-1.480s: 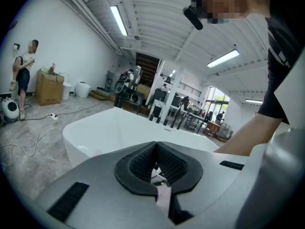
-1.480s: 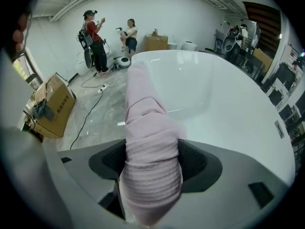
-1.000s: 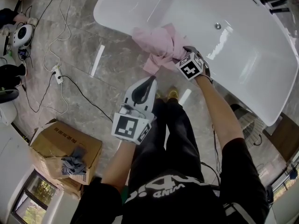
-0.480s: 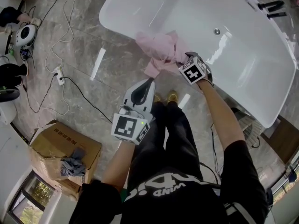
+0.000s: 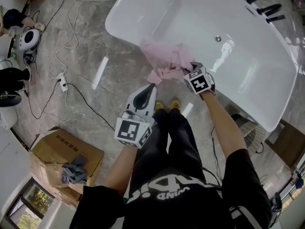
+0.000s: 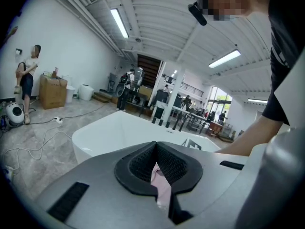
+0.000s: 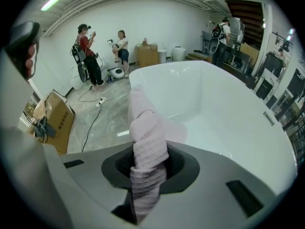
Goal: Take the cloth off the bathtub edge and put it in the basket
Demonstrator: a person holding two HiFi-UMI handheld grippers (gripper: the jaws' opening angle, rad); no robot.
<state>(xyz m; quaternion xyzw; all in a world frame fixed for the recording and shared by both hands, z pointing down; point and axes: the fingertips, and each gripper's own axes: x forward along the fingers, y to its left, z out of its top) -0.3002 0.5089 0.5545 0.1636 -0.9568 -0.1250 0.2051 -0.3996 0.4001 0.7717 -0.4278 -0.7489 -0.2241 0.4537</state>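
At the near edge of the white bathtub [image 5: 190, 13], the right gripper [image 5: 189, 70] has just closed its jaws and pinches a fold of the pink cloth [image 5: 164, 61]. The cloth lies bunched over that edge, part of it hanging outside. The left gripper [image 5: 150, 88] hovers just below the hanging corner, jaws together and empty. The grasp looks made; lifting and delivery remain, and no basket shows in any view. The floor to the left offers room, crossed by cables [image 5: 71, 87] near a cardboard box [image 5: 66, 151].

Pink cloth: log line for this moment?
phase: grasp | right hand-held gripper: jaws just closed onto pink cloth, draped over bathtub edge | left hand-held gripper: shut
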